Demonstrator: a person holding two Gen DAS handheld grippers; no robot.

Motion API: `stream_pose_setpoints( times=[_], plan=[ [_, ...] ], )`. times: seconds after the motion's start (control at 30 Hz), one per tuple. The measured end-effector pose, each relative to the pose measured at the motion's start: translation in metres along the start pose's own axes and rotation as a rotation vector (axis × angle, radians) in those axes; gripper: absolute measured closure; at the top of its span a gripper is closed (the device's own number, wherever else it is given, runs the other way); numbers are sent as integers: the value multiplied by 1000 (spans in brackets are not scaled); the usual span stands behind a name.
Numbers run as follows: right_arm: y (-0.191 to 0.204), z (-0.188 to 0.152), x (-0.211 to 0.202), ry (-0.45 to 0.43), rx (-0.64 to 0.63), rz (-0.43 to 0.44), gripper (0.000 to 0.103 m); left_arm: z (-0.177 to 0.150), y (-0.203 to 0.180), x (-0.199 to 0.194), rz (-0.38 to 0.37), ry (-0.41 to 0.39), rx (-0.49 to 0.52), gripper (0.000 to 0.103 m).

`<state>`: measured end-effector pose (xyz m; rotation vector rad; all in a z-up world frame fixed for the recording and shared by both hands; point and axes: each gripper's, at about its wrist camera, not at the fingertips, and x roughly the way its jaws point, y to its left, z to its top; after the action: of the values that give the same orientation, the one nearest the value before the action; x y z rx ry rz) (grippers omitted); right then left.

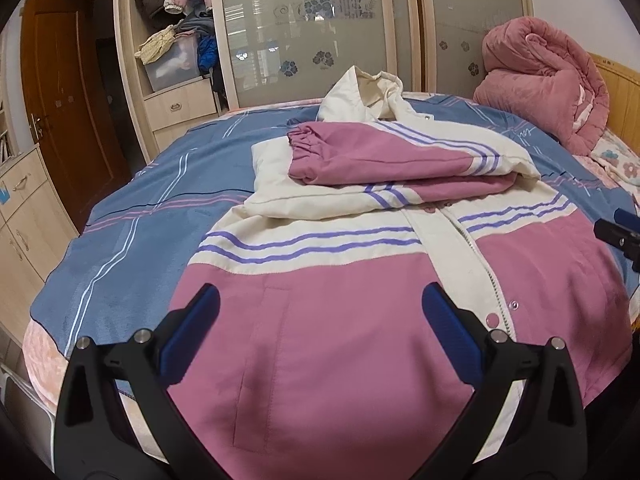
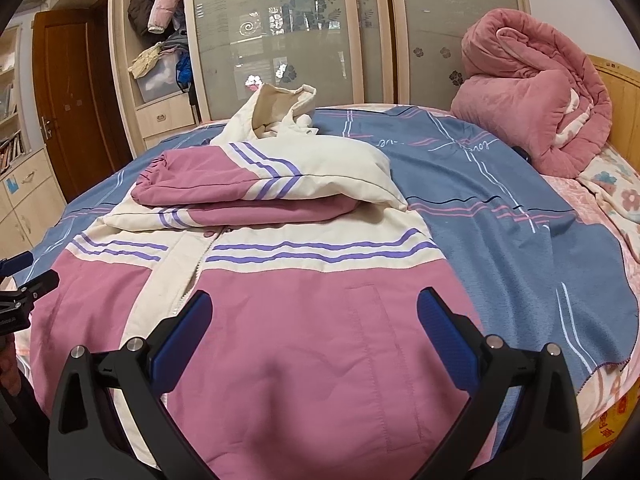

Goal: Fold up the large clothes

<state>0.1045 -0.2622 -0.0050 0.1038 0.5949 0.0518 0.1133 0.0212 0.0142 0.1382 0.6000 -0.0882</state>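
Pink-and-cream padded jacket with purple stripes (image 1: 320,320) lies front-up on the blue plaid bedspread (image 1: 132,240), zip closed, hem twd me at the near bed edge, hood (image 2: 276,116) at the far end. Both sleeves (image 1: 380,156) are already crossed over the chest, so the step in hand, as I judge it, is the hem-to-collar fold. My left gripper (image 1: 320,336) hangs over the left front panel, jaws spread, nothing betw. them; my right gripper (image 2: 314,334) hangs over the right panel by the pocket seam, likewise released and empty. Procedure: take the hem at both corners, one gripper per side, equal dist. from the zip; pinch all layers incl. the back panel, else only the front lifts. Raise both together, carry fwd level, lay the hem just short of the hood. Risk: the stacked sleeves may slide off if the fabric is dragged, not lifted.
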Motion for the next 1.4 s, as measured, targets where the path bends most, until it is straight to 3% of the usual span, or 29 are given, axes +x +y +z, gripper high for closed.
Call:
stream_pose_setpoints(
  times=[0.1,0.23,0.37,0.43,0.6,0.73,0.8,0.87,0.97,1.03,1.23,1.4],
  plan=[
    [0,-1,0,-1,6,17,1,3,2,3,0,2,-6,2],
    [-4,3,-3,-47,30,45,1,17,5,6,-70,10,-37,2],
    [-6,11,1,-37,59,55,1,55,4,0,-98,-44,-38,2],
    [-1,21,0,-36,46,59,1,79,-4,2,-89,-76,12,2],
    [19,69,8,-12,-17,84,2,130,-16,34,-104,-89,67,2],
    [29,118,34,9,-56,107,17,131,-6,74,-142,-67,-37,2],
    [32,149,61,19,-81,78,17,116,3,85,-194,-69,-114,2],
    [32,175,90,59,-68,86,17,104,6,101,-198,-20,-165,2],
    [29,225,156,137,21,128,23,105,6,107,-219,-27,-159,2],
    [30,253,199,167,41,118,38,106,8,105,-202,-52,-150,2],
    [28,316,313,262,123,82,54,113,20,113,-194,-84,-142,2],
    [16,348,378,298,193,30,56,110,34,131,-189,-55,-151,2]
  ],
)
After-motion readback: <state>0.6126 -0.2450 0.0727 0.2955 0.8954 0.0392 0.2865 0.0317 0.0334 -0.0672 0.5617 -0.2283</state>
